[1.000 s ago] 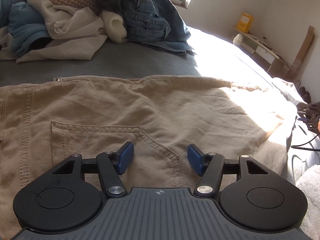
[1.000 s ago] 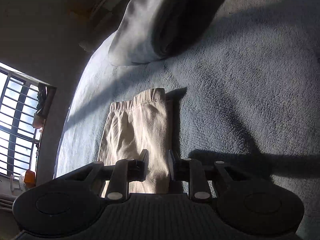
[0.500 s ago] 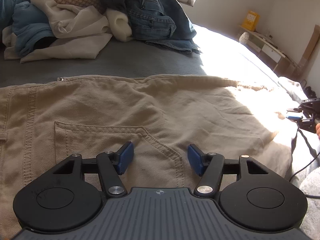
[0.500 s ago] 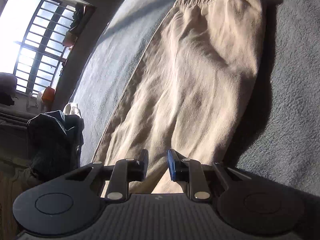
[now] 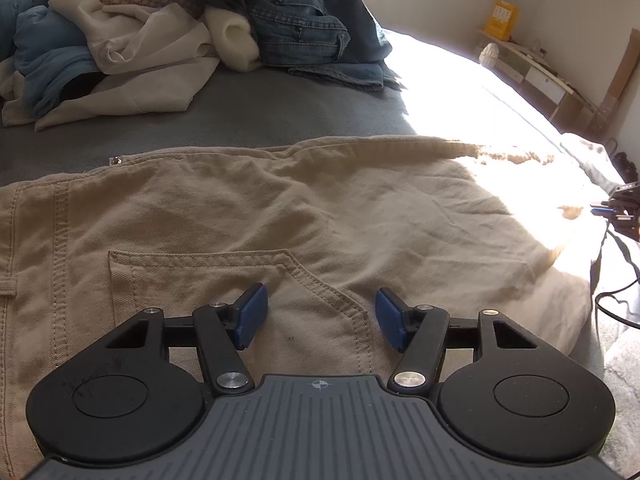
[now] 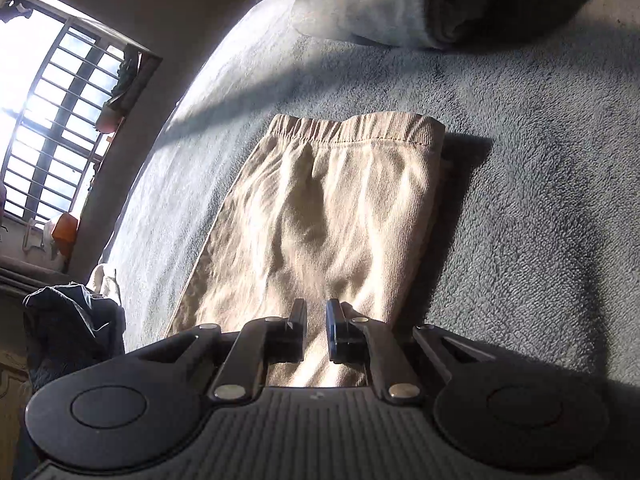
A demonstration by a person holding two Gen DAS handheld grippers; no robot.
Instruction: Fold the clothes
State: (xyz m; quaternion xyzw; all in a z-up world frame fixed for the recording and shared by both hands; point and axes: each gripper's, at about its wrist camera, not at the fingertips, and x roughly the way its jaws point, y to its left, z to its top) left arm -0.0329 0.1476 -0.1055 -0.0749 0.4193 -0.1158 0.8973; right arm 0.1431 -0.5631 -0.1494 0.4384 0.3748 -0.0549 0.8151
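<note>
Tan trousers (image 5: 320, 216) lie flat across the grey bed (image 5: 256, 120), filling the middle of the left wrist view; back pocket (image 5: 224, 284) faces up, waistband seams at 9 o'clock, the leg runs off toward 3 o'clock into hard sun glare. In the right wrist view the leg (image 6: 320, 224) stretches up from the gripper to 12 o'clock and ends in an elastic cuff (image 6: 352, 128), lying on fuzzy grey bedding (image 6: 520, 200).

Left gripper (image 5: 320, 316) hangs over the pocket w/ jaws spread wide, blue pads (image 5: 252, 316) well apart, nothing pinched between them; whether the tips touch the cloth can't be told.

Right gripper (image 6: 316, 324) sits at the near end of the leg, jaws closing, only a thin slot left. Cloth shows through the slot, but can't tell if a fold is actually caught between the pads. It also shows small at 3 o'clock in the left view (image 5: 620, 212), at the sunlit end of the leg.

Further out: heap of unfolded clothes (image 5: 132, 52) at 11 o'clock in the left view, jeans (image 5: 304, 28) at 12, both well apart from the trousers. Low shelf (image 5: 532, 68) w/ a yellow box (image 5: 500, 20) at 2 o'clock. Right view: a pillow (image 6: 380, 12) at 12 o'clock, barred window (image 6: 52, 112) at 10, dark garment (image 6: 68, 320) at 8.
</note>
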